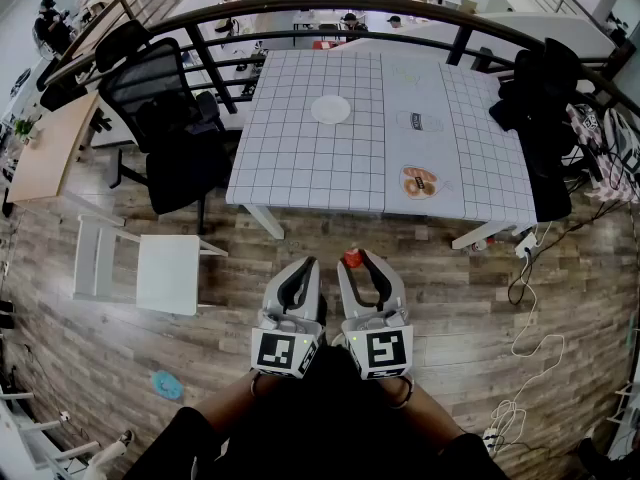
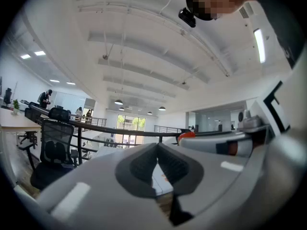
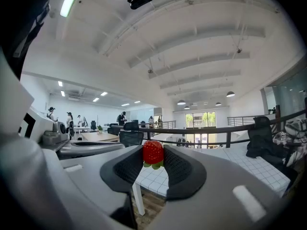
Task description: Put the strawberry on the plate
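A red strawberry [image 3: 153, 154] with green leaves is pinched between the tips of my right gripper [image 3: 153, 150]. In the head view that strawberry [image 1: 352, 259] shows at the front of the right gripper [image 1: 355, 258], low over the wooden floor and short of the table. A round white plate [image 1: 331, 109] lies far ahead on the white gridded table [image 1: 300, 158]. My left gripper [image 1: 308, 264] sits just left of the right one, its tips together with nothing between them. From the left gripper view, the left gripper [image 2: 157, 146] is shut, and the strawberry [image 2: 186, 134] shows to the right.
A black office chair [image 1: 160, 118] stands left of the table and a white stool [image 1: 165, 273] sits nearer on the floor. Dark clothing drapes over a chair [image 1: 540, 108] at the right. A black railing [image 1: 300, 13] curves behind the table. Cables [image 1: 530, 368] trail on the floor at right.
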The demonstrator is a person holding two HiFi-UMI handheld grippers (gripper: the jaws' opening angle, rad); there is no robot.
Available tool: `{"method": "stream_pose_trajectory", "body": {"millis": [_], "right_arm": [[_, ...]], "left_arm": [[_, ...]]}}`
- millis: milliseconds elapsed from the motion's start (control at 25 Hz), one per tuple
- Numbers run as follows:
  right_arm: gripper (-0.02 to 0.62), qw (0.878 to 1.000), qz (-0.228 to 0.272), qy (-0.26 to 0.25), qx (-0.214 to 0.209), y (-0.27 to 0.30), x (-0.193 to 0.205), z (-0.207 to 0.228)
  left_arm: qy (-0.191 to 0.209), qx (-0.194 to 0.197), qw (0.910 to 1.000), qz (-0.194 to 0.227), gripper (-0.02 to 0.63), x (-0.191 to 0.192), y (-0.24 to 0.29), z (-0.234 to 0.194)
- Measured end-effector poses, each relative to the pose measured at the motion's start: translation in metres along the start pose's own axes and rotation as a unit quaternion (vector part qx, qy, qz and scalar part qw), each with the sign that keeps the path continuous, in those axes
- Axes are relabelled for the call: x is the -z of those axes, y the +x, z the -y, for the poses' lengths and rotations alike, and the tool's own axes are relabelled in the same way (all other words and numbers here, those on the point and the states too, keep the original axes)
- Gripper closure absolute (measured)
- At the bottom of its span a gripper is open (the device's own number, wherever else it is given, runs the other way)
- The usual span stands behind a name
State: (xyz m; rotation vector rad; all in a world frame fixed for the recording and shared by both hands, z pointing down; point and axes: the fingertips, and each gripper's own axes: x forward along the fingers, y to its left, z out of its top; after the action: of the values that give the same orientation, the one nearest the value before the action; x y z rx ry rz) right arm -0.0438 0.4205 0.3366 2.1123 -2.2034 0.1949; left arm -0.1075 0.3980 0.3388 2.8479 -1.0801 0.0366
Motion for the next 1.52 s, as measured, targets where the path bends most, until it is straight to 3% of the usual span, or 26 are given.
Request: {"method": "stream_pose_trajectory", "body": {"millis": [640, 920, 1240, 1440, 1520], "right_arm": [[0.465, 0.999, -0.027, 0.006, -0.032, 0.097, 0.012, 0.001], [0.465, 0.998, -0.045, -0.02, -0.042, 0.16, 0.0, 0.012], [0.465, 0.998, -0.05, -0.027, -0.021, 0.22, -0.02, 0.039], [0.465, 0.998, -0.048, -0.033, -0.006, 0.255, -0.032, 0.051], [0.465, 0.998, -0.049, -0.034, 0.003, 0.269, -0.036, 0.055]], "left_arm": [[-0.032, -0.072, 0.9968, -0.008, 0.595, 0.017, 0.045, -0.1], [-0.045, -0.076, 0.996, 0.008, 0.595, 0.006, 0.095, -0.14], [-0.05, -0.086, 0.995, 0.009, 0.596, -0.005, 0.146, -0.197], [-0.045, -0.07, 0.9965, 0.013, 0.595, -0.017, 0.177, -0.216], [-0.061, -0.057, 0.9964, 0.014, 0.595, -0.021, 0.19, -0.221]]}}
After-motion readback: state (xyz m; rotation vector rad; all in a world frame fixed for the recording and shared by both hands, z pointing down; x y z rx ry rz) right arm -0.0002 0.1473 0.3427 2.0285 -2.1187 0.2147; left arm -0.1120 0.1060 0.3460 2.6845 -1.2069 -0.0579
